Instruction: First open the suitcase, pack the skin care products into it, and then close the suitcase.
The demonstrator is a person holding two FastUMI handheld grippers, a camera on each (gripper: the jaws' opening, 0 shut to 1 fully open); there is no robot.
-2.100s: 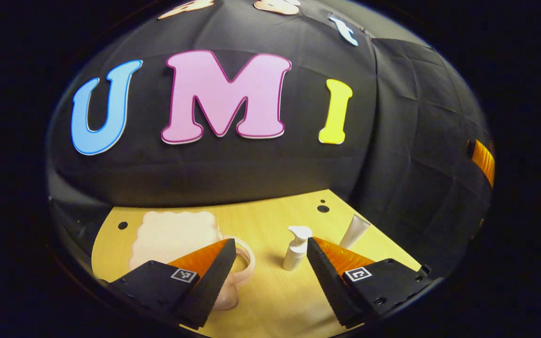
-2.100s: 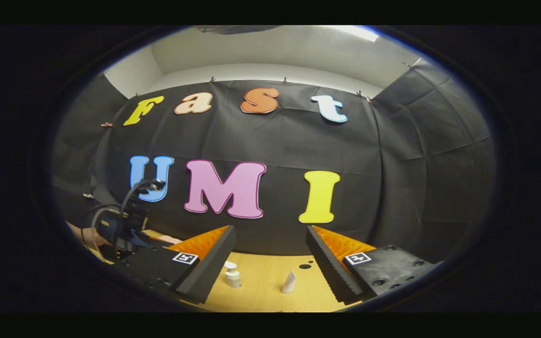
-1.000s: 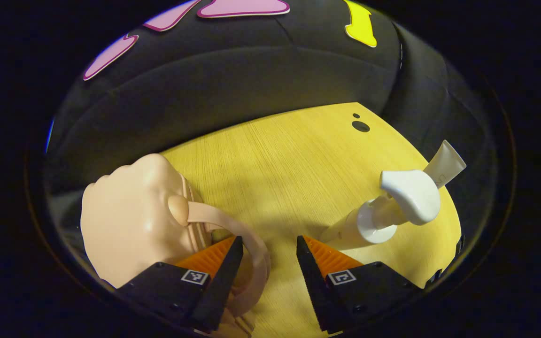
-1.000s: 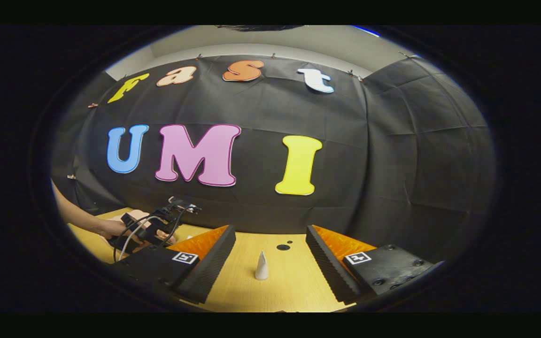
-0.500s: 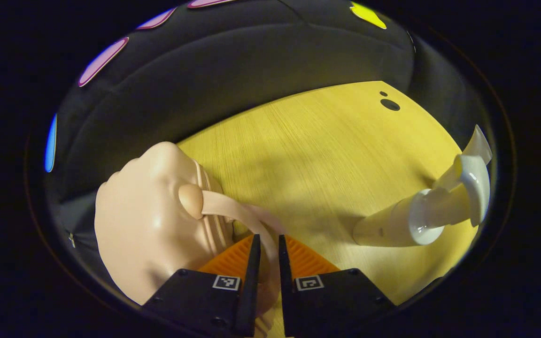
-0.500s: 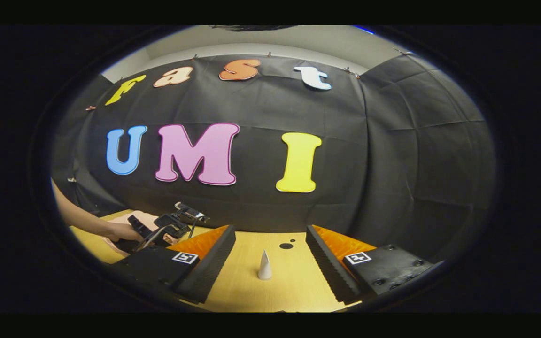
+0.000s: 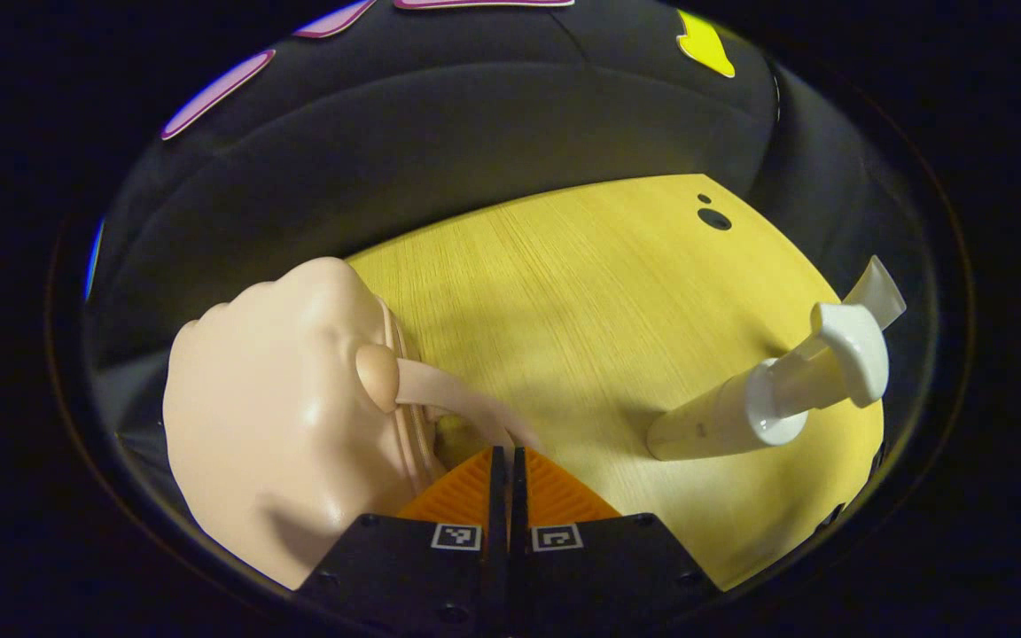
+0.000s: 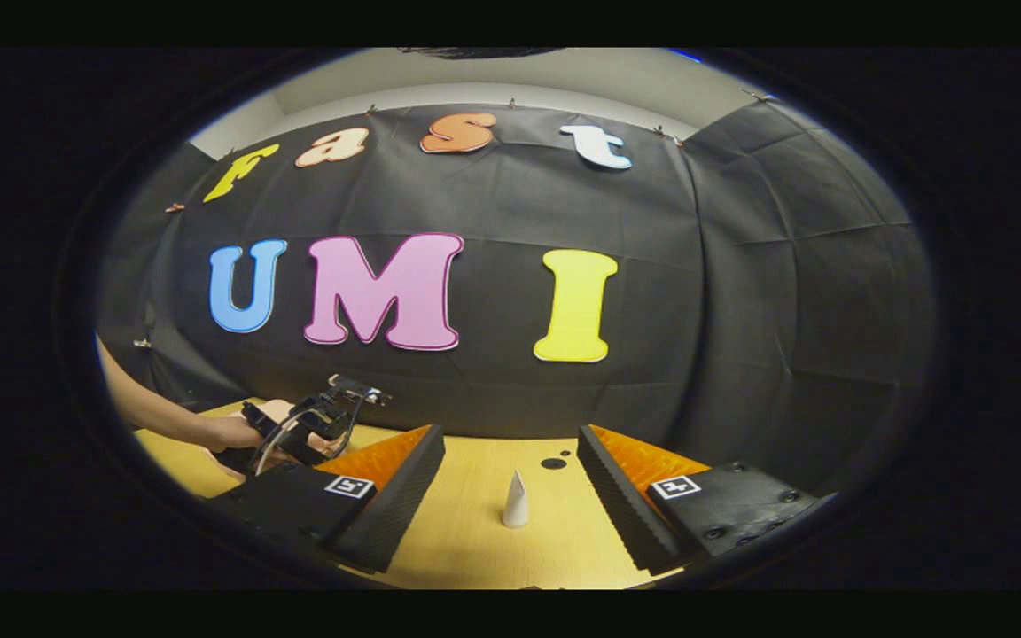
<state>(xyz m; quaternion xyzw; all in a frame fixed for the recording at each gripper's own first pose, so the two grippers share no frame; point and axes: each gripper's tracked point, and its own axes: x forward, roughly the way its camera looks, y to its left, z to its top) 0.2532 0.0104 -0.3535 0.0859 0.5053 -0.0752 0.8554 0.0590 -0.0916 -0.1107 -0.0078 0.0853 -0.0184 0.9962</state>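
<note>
A small peach-pink suitcase lies closed on the wooden table at the left of the left gripper view. Its curved handle runs down between the fingers of my left gripper, which is shut on it. A white pump bottle stands to the right, with a white tube behind it. In the right gripper view my right gripper hangs open above the table, and the tube stands upright ahead, between its fingers but farther off. The left gripper shows there at the left, held by a hand.
The black cloth wall closes off the table's far side. Two dark holes mark the tabletop near its far right corner, one hole showing behind the tube. Bare wood lies between the suitcase and the bottle.
My left gripper came down over the suitcase and its fingers closed from wide open onto the handle. The right gripper stayed open and drifted only slightly.
</note>
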